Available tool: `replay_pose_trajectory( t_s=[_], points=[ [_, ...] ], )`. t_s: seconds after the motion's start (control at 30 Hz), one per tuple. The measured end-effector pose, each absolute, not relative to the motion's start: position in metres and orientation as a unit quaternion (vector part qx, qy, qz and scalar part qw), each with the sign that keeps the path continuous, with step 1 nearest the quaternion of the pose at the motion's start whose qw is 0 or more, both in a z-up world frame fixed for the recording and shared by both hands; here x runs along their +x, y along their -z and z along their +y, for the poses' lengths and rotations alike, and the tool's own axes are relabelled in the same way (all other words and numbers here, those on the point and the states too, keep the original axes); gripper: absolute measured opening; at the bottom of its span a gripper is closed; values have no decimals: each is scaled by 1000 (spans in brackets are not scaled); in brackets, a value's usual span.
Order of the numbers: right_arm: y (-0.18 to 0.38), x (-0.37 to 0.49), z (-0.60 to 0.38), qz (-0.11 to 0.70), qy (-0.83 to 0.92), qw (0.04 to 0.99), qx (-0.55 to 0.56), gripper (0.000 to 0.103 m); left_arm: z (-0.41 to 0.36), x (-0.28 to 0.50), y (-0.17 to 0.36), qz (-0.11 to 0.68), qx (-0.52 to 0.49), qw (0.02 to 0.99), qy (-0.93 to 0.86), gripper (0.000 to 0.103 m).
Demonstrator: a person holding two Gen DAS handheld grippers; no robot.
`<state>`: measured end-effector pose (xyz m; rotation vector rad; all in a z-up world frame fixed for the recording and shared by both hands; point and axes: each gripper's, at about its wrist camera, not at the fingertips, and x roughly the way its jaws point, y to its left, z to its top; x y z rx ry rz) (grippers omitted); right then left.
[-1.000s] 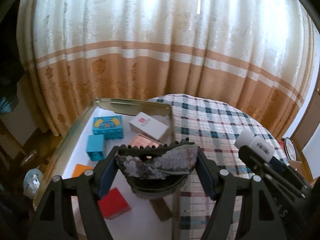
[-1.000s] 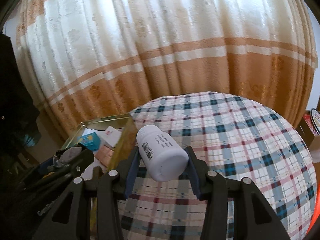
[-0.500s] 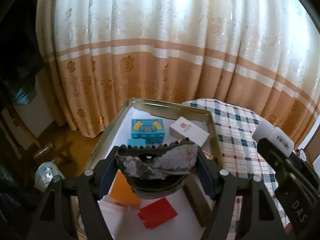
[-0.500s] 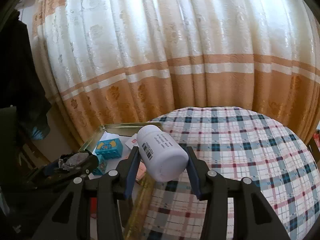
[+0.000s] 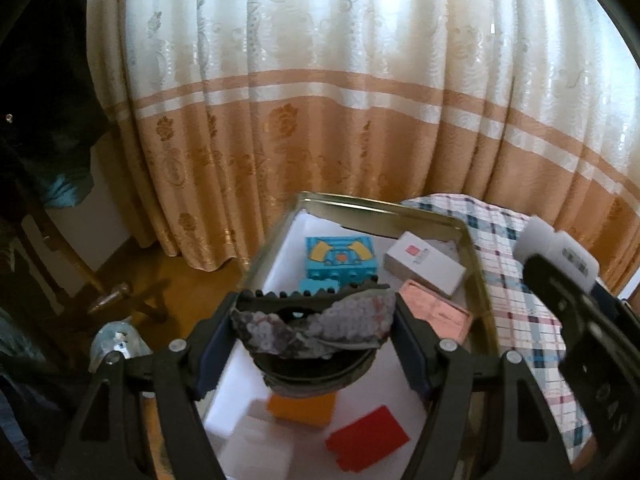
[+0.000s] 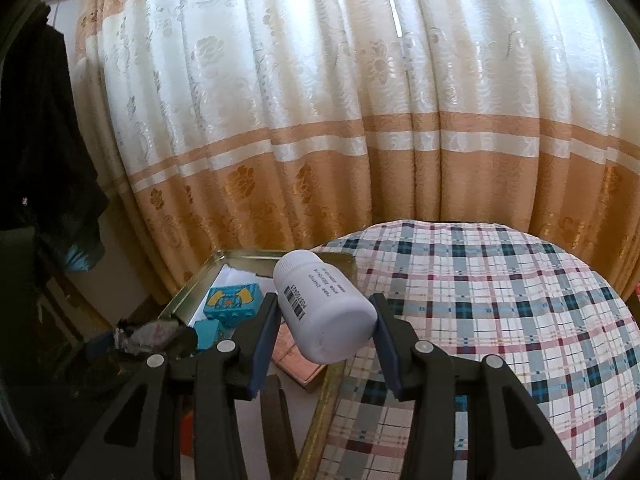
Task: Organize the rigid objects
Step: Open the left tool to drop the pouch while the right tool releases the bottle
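Note:
My left gripper (image 5: 314, 328) is shut on a round black tin with a torn foil seal (image 5: 316, 336), held above the gold-rimmed tray (image 5: 468, 236). My right gripper (image 6: 326, 324) is shut on a white pill bottle (image 6: 324, 312) with a barcode label, held over the tray's right rim (image 6: 320, 408). The bottle also shows in the left wrist view (image 5: 556, 250). In the tray lie a blue toy block (image 5: 340, 258), a white box (image 5: 424, 262), a pink box (image 5: 436, 314), an orange block (image 5: 302, 408) and a red block (image 5: 368, 442).
The tray sits at the left edge of a round table with a plaid cloth (image 6: 500, 320). A cream and orange curtain (image 5: 320, 120) hangs behind. Wooden floor and a chair leg (image 5: 116, 292) lie left of the tray.
Both grippers have swung left with their objects. The tin now hangs over the tray's middle and the bottle has reached the tray's right rim.

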<state>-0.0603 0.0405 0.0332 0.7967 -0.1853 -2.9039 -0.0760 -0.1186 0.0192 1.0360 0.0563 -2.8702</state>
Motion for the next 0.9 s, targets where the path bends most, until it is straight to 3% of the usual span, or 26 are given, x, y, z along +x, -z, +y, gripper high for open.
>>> replay_pose_trajectory(
  t_s=[0.9],
  points=[
    [14, -73, 18, -10, 944, 76, 322, 48, -127, -89, 4, -42, 378, 91, 921, 72]
  ],
)
